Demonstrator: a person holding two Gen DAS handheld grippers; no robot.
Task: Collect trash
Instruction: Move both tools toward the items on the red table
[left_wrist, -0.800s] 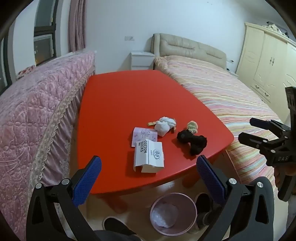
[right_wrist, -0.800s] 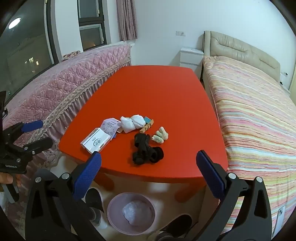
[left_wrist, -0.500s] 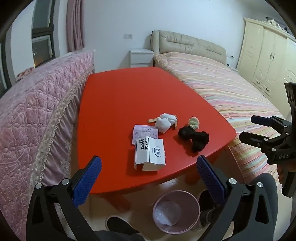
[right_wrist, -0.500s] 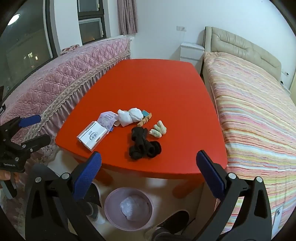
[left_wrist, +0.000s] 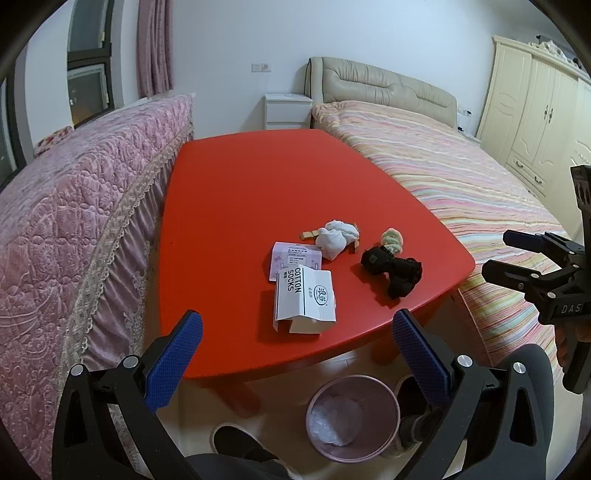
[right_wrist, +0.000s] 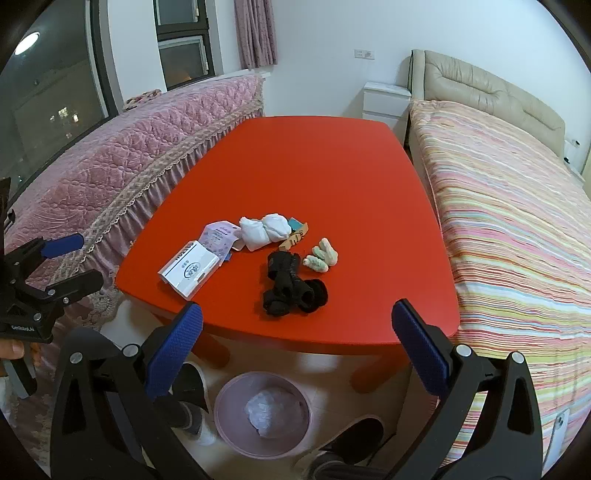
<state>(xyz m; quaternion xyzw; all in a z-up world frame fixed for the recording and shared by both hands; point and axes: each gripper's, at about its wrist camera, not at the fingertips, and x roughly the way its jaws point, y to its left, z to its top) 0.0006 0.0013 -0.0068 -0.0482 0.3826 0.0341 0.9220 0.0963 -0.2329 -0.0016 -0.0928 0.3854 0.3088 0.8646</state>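
Left wrist view: my left gripper (left_wrist: 297, 356) is spread and empty; the sock box (left_wrist: 304, 297) lies on the red surface (left_wrist: 236, 192) just ahead, the bin (left_wrist: 352, 417) below.

Right wrist view: my right gripper (right_wrist: 297, 356) is spread too; nothing from the surface appears collected yet.

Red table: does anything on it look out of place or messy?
Yes. Near the front edge of the red table lies a loose cluster: an opened white "COTTON SOCKS" package overlapping a pink package, plus balled white socks, black socks and a pale green pair. Nothing is spilled.
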